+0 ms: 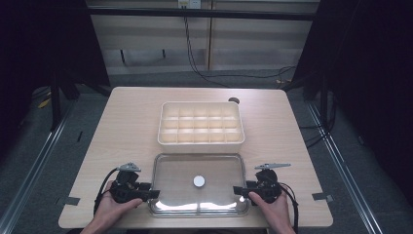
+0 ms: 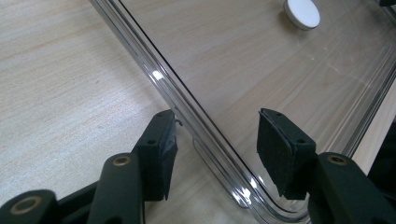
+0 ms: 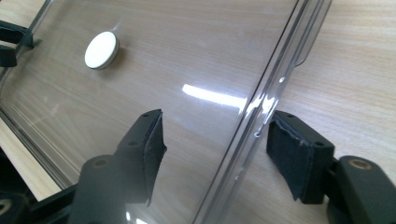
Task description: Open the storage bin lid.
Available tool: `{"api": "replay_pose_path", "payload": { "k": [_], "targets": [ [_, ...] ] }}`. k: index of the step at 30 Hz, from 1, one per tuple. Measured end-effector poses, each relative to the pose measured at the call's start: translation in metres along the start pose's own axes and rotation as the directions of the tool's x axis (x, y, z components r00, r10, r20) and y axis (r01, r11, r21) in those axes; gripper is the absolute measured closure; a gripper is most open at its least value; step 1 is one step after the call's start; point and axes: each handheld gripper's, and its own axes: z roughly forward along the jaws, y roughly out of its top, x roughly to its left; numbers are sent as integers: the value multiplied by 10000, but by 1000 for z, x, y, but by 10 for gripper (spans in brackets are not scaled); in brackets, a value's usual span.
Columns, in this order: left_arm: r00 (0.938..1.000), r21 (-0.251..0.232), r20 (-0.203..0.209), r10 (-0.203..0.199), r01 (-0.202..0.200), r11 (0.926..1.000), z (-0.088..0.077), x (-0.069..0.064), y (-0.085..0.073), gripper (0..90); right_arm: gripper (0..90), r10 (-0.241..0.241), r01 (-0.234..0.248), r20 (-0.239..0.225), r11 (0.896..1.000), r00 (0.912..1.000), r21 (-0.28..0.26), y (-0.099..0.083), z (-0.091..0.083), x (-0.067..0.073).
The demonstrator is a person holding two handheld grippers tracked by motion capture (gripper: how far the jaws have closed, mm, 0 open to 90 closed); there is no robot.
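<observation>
Two grippers sit low in the high view, one at each short end of a clear lid [image 1: 198,184] that lies flat on the tabletop [image 1: 131,122] in the lower middle of the frame. Your left gripper [image 1: 152,194] is at the lid's left edge, held in your left hand [image 1: 113,208]; your right gripper [image 1: 239,190] is at the lid's right edge, held in your right hand [image 1: 273,207]. In the left gripper view your left gripper [image 2: 215,140] stands with its jaws spread apart, one on either side of the lid's raised rim [image 2: 196,116], neither pad visibly pressing on it. In the right gripper view your right gripper [image 3: 215,144] is likewise spread wide, straddling the rim [image 3: 261,107] with a gap on both sides. A small white knob [image 1: 198,181] sits at the lid's centre; it shows at the top right of the left gripper view [image 2: 302,12] and the upper left of the right gripper view [image 3: 101,50]. Just above the lid in the high view, a cream tray [image 1: 200,141] divided into a grid of compartments stands in the middle of the tabletop, its near wall close to the lid's far edge.
</observation>
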Motion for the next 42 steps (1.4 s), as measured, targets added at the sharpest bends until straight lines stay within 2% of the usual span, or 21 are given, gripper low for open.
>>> {"api": "replay_pose_path", "payload": {
  "k": [3, 5, 7, 9, 11, 14, 16, 22, 27, 28, 30, 32, 34, 36, 39, 42],
  "targets": [
    [10000, -19, -42, 77, -77, 10000, 1, -1, 0, 446, 361, 8, -8, -96, 10000, 10000, -9, 0, 0, -1],
    [9995, -32, -251, 172, -173, 9998, 0, -1, 1, 418, 360, -4, 3, -131, 10000, 9999, -38, -1, 0, 0],
    [9994, -380, -313, 175, -187, 9991, -3, 0, 2, 396, 333, -46, 45, -147, 10000, 9999, -54, -1, 0, 0],
    [9992, -536, -399, 94, -116, 9985, -5, 2, 4, 373, 361, -114, 114, 30, 9998, 9999, -143, -1, -2, -1],
    [9991, -388, -417, 59, -75, 9992, -3, 4, 4, 364, 353, -97, 84, -387, 9994, 9992, -335, 0, -4, -1],
    [9986, -389, -514, 93, -113, 9992, -2, 3, 5, 350, 345, -183, 162, -439, 9988, 9989, -468, 1, -6, 1],
    [9984, -354, -511, 251, -269, 9990, -3, 2, 7, 333, 338, -186, 161, -460, 9984, 9988, -543, 2, -7, 0],
    [9972, -408, -624, 418, -444, 9982, -3, 1, 21, 291, 311, -435, 397, -470, 9961, 9979, -789, 12, -15, -3],
    [9964, -791, -501, 690, -728, 9942, -9, 1, 35, 261, 284, -860, 787, -573, 9897, 9946, -1198, 20, -26, -4],
    [9965, -901, -449, 712, -750, 9931, -11, 2, 38, 248, 274, -945, 863, -590, 9879, 9938, -1289, 22, -29, -6],
    [9975, -1289, -385, 598, -643, 9896, -16, 6, 43, 243, 270, -857, 708, -743, 9804, 9936, -1837, 24, -36, -12],
    [9958, -1561, -700, 586, -689, 9853, -20, 9, 44, 249, 266, -782, 621, -670, 9744, 9947, -2160, 26, -42, -18],
    [9921, -1646, -998, 766, -924, 9820, -25, 12, 45, 261, 266, -741, 589, -543, 9687, 9958, -2410, 27, -49, -23],
    [9929, -2023, -1039, 587, -789, 9761, -32, 17, 43, 261, 266, -652, 514, -409, 9594, 9970, -2773, 28, -57, -28],
    [9911, -2566, -1326, 135, -475, 9653, -41, 29, 38, 264, 266, -518, 455, -113, 9472, 9986, -3175, 29, -67, -37],
    [9884, -2621, -1520, -2, -401, 9642, -46, 39, 31, 267, 267, -329, 361, 152, 9379, 9993, -3451, 29, -75, -46]
  ]
}}
